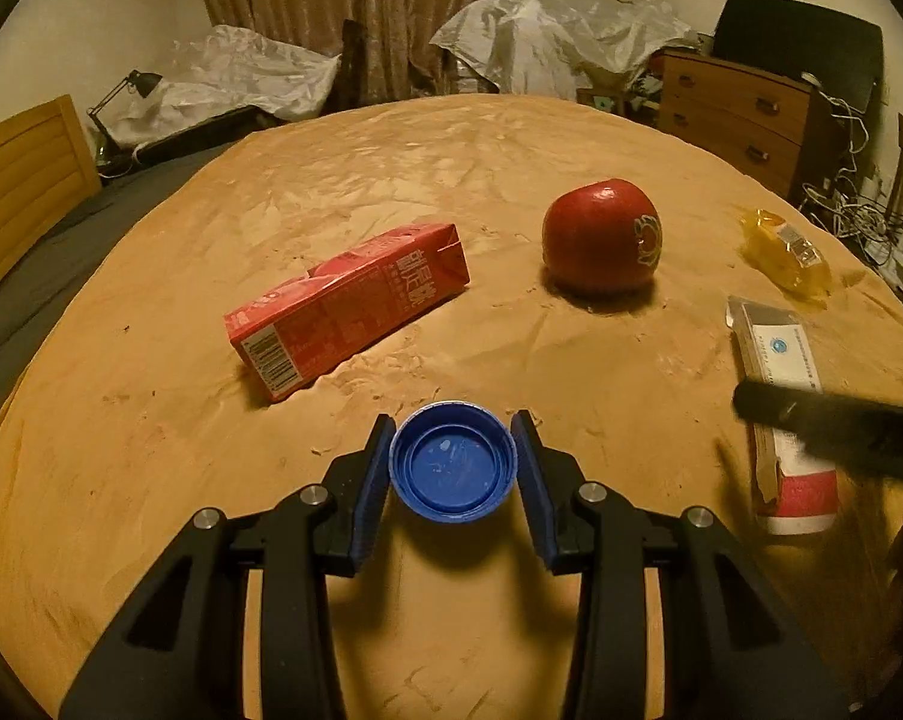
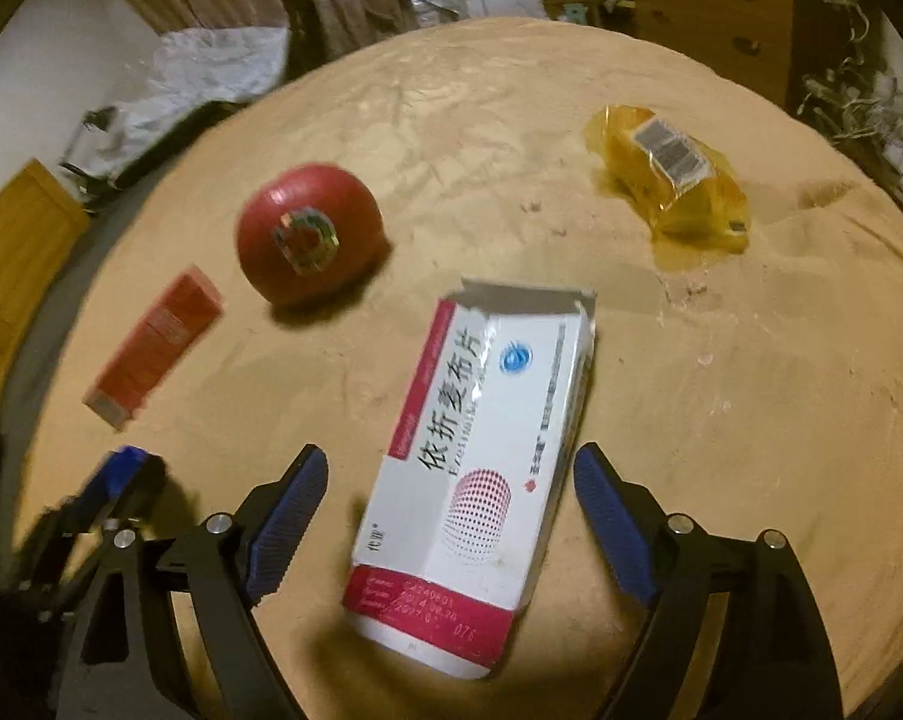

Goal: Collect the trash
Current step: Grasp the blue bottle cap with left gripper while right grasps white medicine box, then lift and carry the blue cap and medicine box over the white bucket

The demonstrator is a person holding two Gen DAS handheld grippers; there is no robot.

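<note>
Tan cloth (image 1: 343, 192), rumpled and creased, covers the counter, and beyond its far edge the left wrist view shows a brown curtain (image 1: 385, 6), furniture draped in pale plastic sheeting (image 1: 547, 30) and a wooden chest of drawers (image 1: 733, 114).

Going from left to right across the cloth in the left wrist view, a red drink carton (image 1: 346, 309) lies on its side with its barcode end toward the camera. To its right, and apart from it, sits a red apple (image 1: 601, 237) with a sticker on its skin. Further right lies a crumpled yellow wrapper (image 1: 787, 255) with a printed label, and nearer than that a white and red medicine box (image 1: 781, 396) lies flat, one end torn open.

At the near edge of that view the left tongs (image 1: 453, 462) are closed to a narrow gap on a blue bottle cap (image 1: 453, 462), whose hollow side faces the camera; both blue pads (image 1: 372, 477) press on its rim, with the cloth behind it.

In the right wrist view the right tongs (image 2: 451, 498) stand wide, with the medicine box (image 2: 481, 468) lying on the cloth between the pads and neither pad touching it. The apple (image 2: 310, 234) and carton (image 2: 157, 348) lie off to its left, the wrapper (image 2: 673, 180) well beyond it to the right. Low at the left edge of this view the left tongs (image 2: 112, 492) show as a blurred dark shape with a blue tip.
</note>
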